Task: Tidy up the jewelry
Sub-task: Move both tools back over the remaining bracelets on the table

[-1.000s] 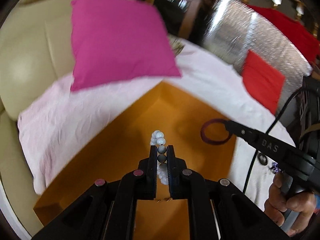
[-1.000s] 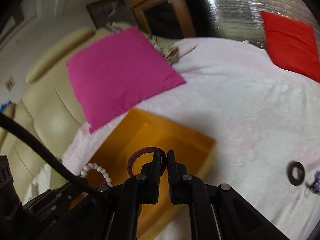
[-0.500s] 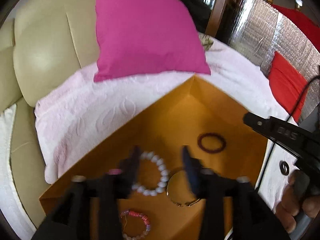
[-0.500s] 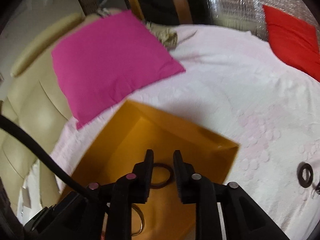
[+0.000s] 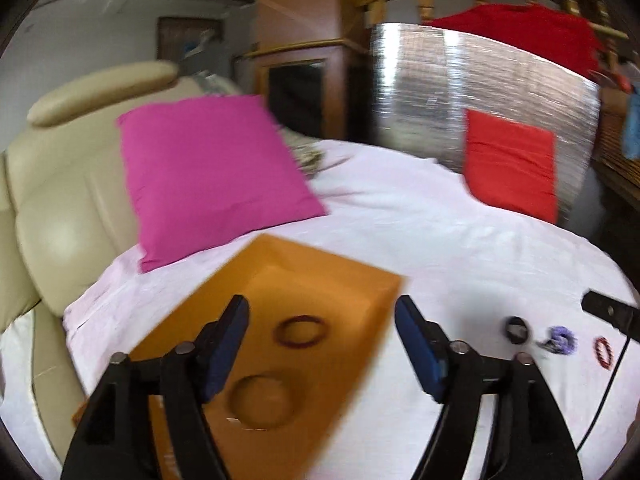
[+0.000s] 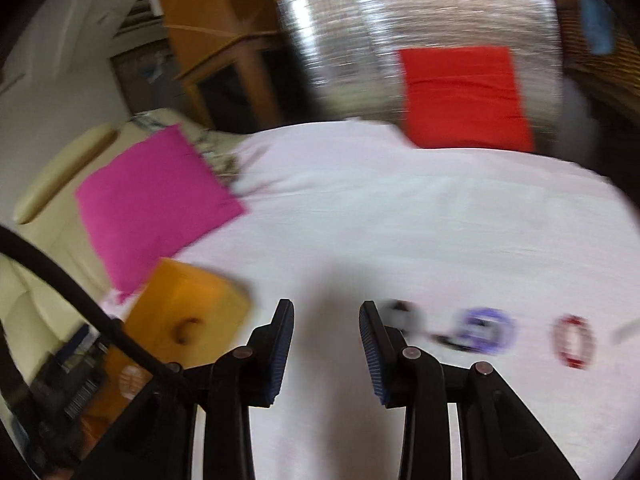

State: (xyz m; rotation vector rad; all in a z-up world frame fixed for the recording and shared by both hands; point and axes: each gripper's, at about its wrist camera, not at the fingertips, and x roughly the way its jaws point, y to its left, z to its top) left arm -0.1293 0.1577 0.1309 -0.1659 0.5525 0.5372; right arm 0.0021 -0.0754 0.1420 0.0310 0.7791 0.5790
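An open orange box sits on the white cloth. Inside it lie a dark red bangle and a thin gold bangle. My left gripper hovers over the box's right side, jaws opening wide with nothing between them. On the cloth to the right lie a black ring, a purple bracelet and a red bracelet. My right gripper is over bare cloth, jaws opening and empty. In its blurred view the black ring, purple bracelet and red bracelet lie just right of it, and the box is to the left.
A pink cushion leans on the beige sofa behind the box. A red cushion rests against a silver foil panel at the back right. A black cable crosses the right wrist view's lower left.
The left gripper let go of the white bead bracelet and the right let go of the dark red bangle, both into the box. Both opened and swung right toward the loose pieces.
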